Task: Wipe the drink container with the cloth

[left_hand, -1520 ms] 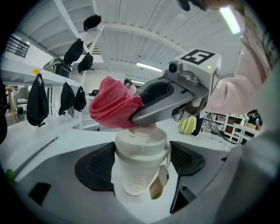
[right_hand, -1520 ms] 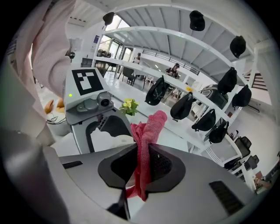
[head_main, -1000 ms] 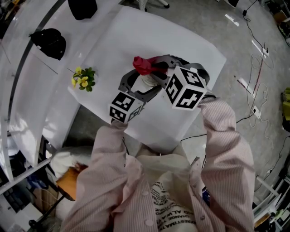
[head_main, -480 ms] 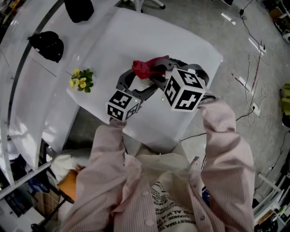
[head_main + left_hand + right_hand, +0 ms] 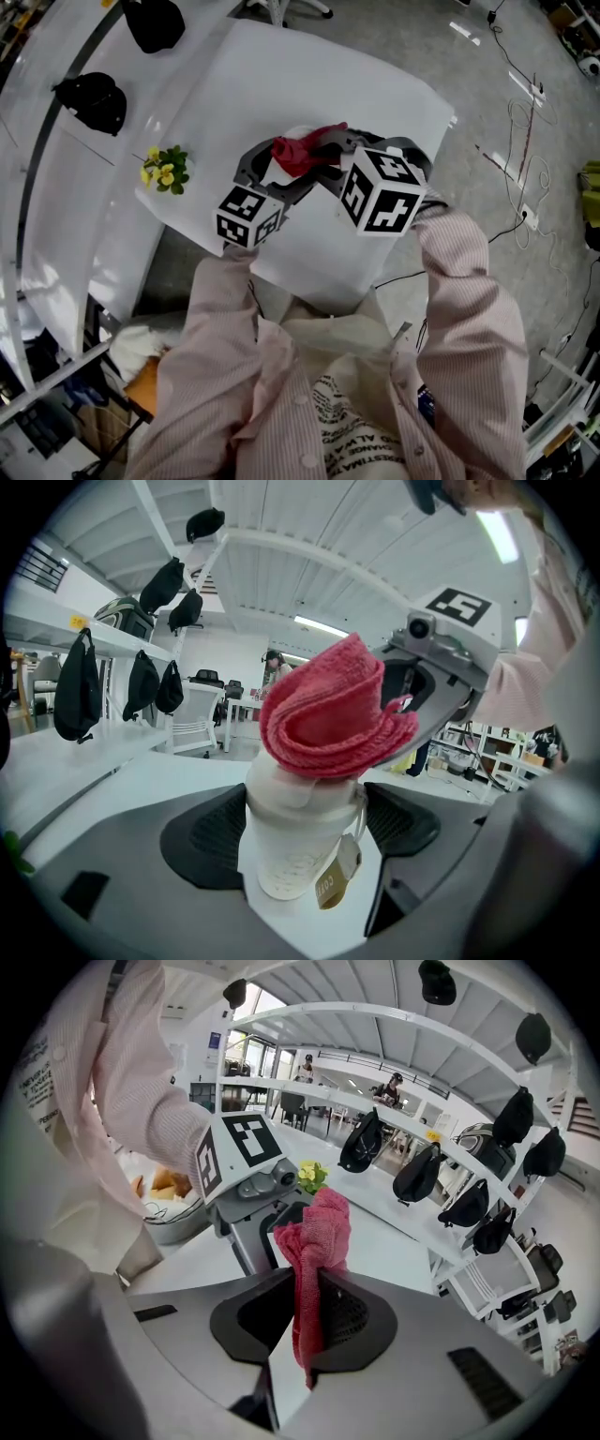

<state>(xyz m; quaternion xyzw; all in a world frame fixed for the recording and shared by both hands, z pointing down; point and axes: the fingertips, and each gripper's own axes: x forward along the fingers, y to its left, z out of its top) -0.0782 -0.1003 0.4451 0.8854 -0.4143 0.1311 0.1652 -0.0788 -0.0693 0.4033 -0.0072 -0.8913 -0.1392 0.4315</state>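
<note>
A white drink container point(image 5: 298, 841) with a tan tag point(image 5: 336, 881) stands upright on the white table point(image 5: 356, 84). My left gripper point(image 5: 300, 829) is shut on its body, one dark pad on each side. A folded red cloth point(image 5: 330, 714) rests on the container's lid. My right gripper point(image 5: 305, 1321) is shut on that red cloth point(image 5: 314, 1260), which hangs pinched between its jaws. In the head view the red cloth point(image 5: 300, 150) covers the container's top, with the left gripper point(image 5: 279, 173) below it and the right gripper point(image 5: 326, 152) coming in from the right.
A small bunch of yellow flowers point(image 5: 166, 167) lies near the table's left edge. Black bags point(image 5: 89, 98) sit on the white shelf to the left. Cables point(image 5: 525, 122) run over the floor beyond the table's right edge.
The red cloth has shifted a little lower, over the container's top, and hides more of it. Both grippers have drifted slightly left in the head view.
</note>
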